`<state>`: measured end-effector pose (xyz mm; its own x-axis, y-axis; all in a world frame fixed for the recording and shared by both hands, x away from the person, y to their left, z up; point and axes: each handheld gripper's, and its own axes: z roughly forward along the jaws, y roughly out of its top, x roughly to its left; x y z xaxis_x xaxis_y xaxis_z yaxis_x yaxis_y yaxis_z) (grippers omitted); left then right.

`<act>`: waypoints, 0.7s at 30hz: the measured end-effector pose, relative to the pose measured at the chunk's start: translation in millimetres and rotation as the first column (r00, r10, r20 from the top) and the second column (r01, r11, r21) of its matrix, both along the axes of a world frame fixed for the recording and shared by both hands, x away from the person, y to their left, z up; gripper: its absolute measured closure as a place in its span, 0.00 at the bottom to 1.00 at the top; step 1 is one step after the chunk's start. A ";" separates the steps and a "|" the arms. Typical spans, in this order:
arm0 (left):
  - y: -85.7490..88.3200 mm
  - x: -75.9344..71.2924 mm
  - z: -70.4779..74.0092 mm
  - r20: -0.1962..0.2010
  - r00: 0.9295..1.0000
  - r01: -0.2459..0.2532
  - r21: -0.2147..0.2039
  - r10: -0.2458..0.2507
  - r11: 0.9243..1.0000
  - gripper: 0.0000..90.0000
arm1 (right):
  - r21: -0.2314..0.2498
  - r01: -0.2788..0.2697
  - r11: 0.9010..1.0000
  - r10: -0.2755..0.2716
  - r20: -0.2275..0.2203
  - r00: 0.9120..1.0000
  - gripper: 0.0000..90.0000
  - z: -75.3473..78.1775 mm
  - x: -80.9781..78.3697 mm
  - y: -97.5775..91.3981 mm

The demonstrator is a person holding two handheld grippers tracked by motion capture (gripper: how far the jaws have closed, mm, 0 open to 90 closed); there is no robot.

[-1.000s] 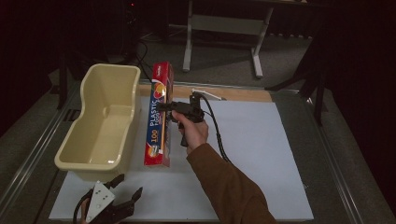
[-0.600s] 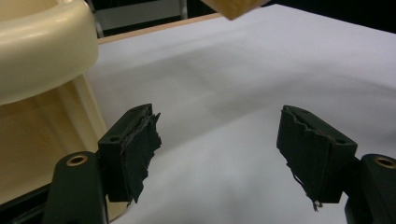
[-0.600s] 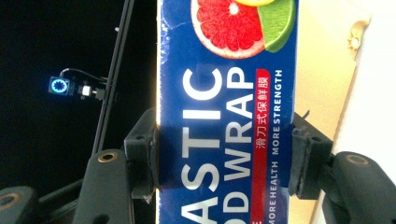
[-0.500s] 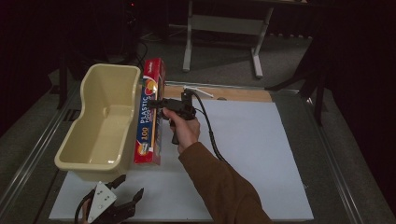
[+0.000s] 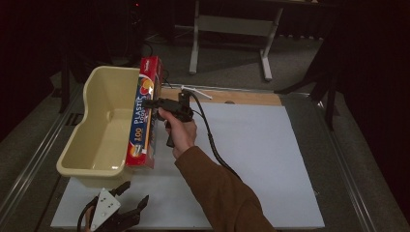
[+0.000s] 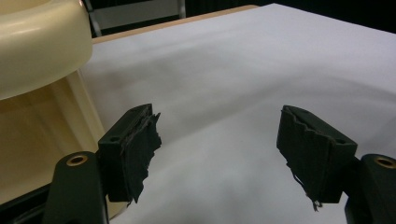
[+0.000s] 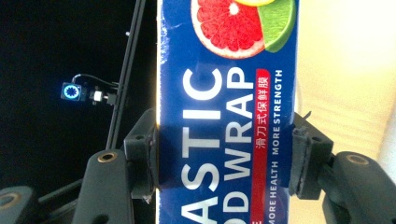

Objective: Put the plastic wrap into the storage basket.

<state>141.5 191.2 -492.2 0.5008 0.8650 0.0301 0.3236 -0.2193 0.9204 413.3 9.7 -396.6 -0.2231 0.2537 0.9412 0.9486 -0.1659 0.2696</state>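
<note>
The right gripper (image 5: 153, 104) pinches the long glossy cardboard plastic-wrap box (image 5: 143, 116) against the smooth cream plastic tub (image 5: 99, 130); the left gripper (image 6: 219, 149) lies spread apart.

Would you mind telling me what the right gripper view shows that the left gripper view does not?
The right gripper view has the plastic wrap box clamped between its jaws, its print readable. The left gripper view has open, empty jaws of the left hand-held gripper over the white sheet. Both include the cream tub.
</note>
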 end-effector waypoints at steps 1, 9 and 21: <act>0.1 0.1 0.0 -0.001 1.000 0.001 -0.001 -0.001 1.000 0.32 | 0.000 0.009 1.000 -0.009 -0.001 1.000 0.44 0.3 -0.3 3.0; 2.0 -0.8 0.0 0.000 1.000 -0.002 -0.008 0.002 1.000 0.32 | -0.007 0.009 1.000 -0.009 -0.001 1.000 0.44 1.8 -1.3 23.3; 2.6 -1.7 -0.3 -0.004 1.000 0.001 -0.016 -0.001 1.000 0.32 | -0.016 0.026 1.000 -0.027 -0.008 1.000 0.44 1.5 -3.2 43.4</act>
